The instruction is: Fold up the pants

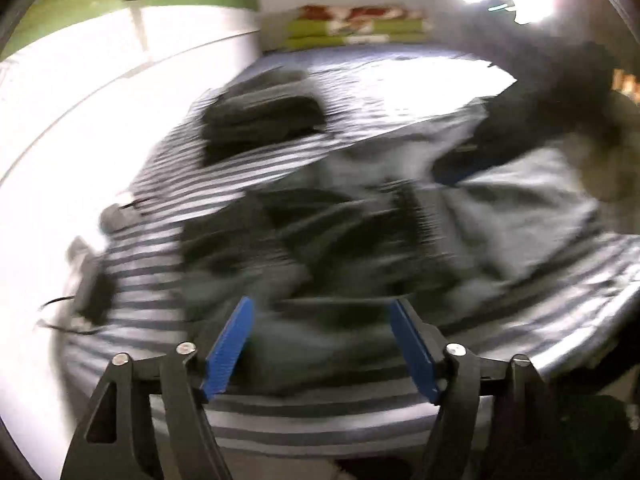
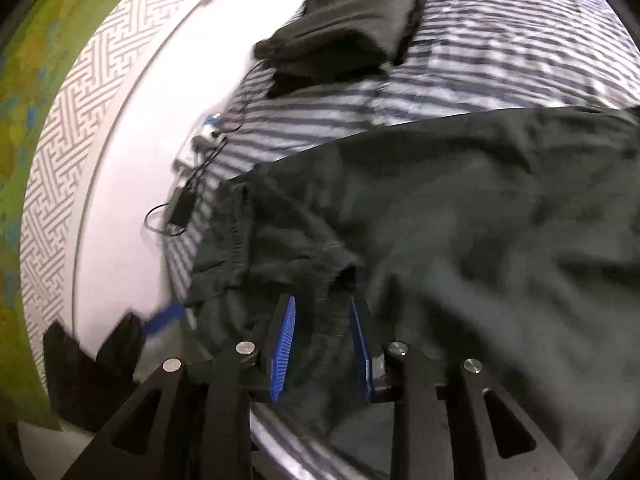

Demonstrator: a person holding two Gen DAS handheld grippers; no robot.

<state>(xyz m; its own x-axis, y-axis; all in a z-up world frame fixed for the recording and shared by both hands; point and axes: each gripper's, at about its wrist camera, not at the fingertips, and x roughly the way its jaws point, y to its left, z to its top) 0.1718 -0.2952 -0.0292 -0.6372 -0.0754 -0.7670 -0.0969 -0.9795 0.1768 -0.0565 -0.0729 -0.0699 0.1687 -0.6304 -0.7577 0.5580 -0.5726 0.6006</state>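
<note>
Bed: striped sheet, wall runs along its left side in both views, so no spare room there.
Clutter, left edge: black adapter and its cable lie on the sheet just beside the pants' waistband. Keep your sweeps off them.
Folded stack: dark pile of folded clothes sits further up the bed, apart from the work piece.
Pants: dark grey pants lie spread across the near part of the bed, elastic waistband toward the wall, legs running off right. The left wrist view is heavily blurred; fabric layout there is hard to read.
Left gripper: left gripper stands wide open, nothing between the blue pads, hovering above the pants near the bed's front edge.
Right gripper: right gripper is narrowly parted around a bunched ridge of pants fabric. I can't tell whether the pads press on it or only flank it.
Step, my read: you're mid-regrasp for a fold. Close the right firmly on the ridge before lifting, then place the left on a matching edge so both lift level.
Open room: bare sheet toward the right and up the bed is where I'd carry the fold.
Risk: front bed edge is close under both grippers; fabric could slide off.
</note>
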